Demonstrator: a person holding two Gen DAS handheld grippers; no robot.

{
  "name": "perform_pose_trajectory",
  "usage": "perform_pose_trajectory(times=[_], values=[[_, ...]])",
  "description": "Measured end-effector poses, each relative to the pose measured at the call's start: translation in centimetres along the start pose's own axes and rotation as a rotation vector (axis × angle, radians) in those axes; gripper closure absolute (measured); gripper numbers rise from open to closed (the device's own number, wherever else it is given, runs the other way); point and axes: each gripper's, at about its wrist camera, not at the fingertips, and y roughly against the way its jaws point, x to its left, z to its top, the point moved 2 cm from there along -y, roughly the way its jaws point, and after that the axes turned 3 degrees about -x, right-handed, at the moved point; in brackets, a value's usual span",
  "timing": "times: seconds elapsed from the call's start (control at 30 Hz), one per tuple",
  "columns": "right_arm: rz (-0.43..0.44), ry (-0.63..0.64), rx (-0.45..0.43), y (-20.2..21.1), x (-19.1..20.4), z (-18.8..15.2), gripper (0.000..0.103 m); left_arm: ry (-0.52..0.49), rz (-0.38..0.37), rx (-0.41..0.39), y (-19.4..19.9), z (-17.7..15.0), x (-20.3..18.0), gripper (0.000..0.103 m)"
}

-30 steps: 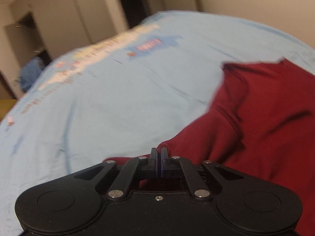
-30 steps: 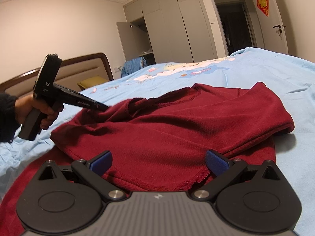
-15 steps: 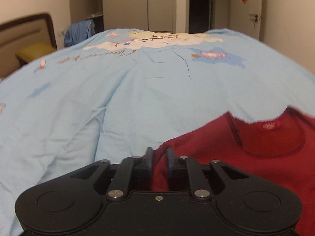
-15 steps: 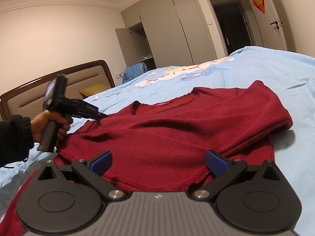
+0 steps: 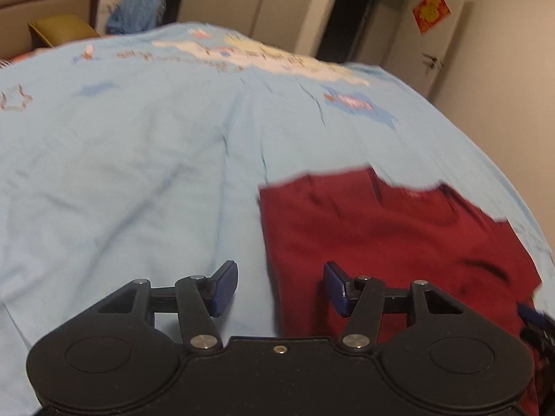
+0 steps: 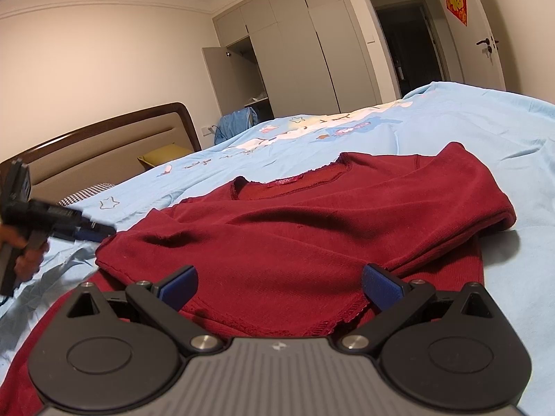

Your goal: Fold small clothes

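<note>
A home bedroom: bed [image 6: 451,128] with headboard [image 6: 104,145], built-in wardrobe [image 6: 295,45], door [image 6: 485,34].

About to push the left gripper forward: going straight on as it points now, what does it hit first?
Probably the blue bedsheet. The open left gripper points along the left edge of the red top, so its right finger might brush that; depth is unclear.

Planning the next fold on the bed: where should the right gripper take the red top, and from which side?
Probably the scalloped hem edge of the red top, approached low from the near side. That edge lies free and slightly raised on the bed, between the open right gripper fingers.
</note>
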Motion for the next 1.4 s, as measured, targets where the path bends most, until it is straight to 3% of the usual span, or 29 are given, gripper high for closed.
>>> perform_pose_trajectory(times=[0.1,0.13,0.23,0.4,0.47,0.6,0.7,0.77,0.87,1.07,1.23,1.4], values=[[-0.006,0.007,0.004,0.0,0.1,0.0,0.0,-0.034,-0.055,0.037,0.0,-1.8,-1.2,0.058],[-0.008,0.01,0.006,-0.1,0.2,-0.1,0.0,-0.039,-0.065,0.045,-0.1,-2.0,-1.7,0.075],[-0.014,0.017,0.01,-0.2,0.4,0.0,0.0,-0.063,-0.006,0.032,0.5,-1.7,-3.5,0.091],[-0.06,0.049,0.022,0.3,1.2,0.4,0.0,-0.069,0.161,-0.022,2.8,-1.1,-5.3,0.093],[-0.091,0.06,0.035,1.0,1.5,0.6,0.0,-0.092,0.237,-0.001,1.9,-1.6,-4.6,0.093],[-0.107,0.1,0.044,4.1,2.1,0.7,0.0,0.043,0.196,0.013,0.8,-2.7,-1.9,0.092],[-0.135,0.169,0.064,7.0,2.4,0.0,0.0,0.038,0.195,0.004,1.4,-3.0,-2.2,0.079],[-0.161,0.189,0.091,8.9,2.2,-0.8,0.0,0.037,0.199,0.0,2.3,-3.4,-2.5,0.054],[-0.195,0.202,0.121,11.4,2.1,-2.2,0.0,0.027,0.205,-0.032,4.3,-4.6,-3.1,0.032],[-0.217,0.309,0.147,15.2,3.5,-4.6,0.0,-0.062,0.224,-0.091,9.3,-8.7,-5.3,0.004],[-0.143,0.533,0.168,17.7,6.0,-6.6,0.0,-0.164,0.231,-0.118,13.1,-12.7,-7.6,0.001],[-0.09,0.815,0.21,20.0,9.0,-9.4,0.0,-0.16,0.19,-0.117,15.6,-15.8,-9.3,0.001]])
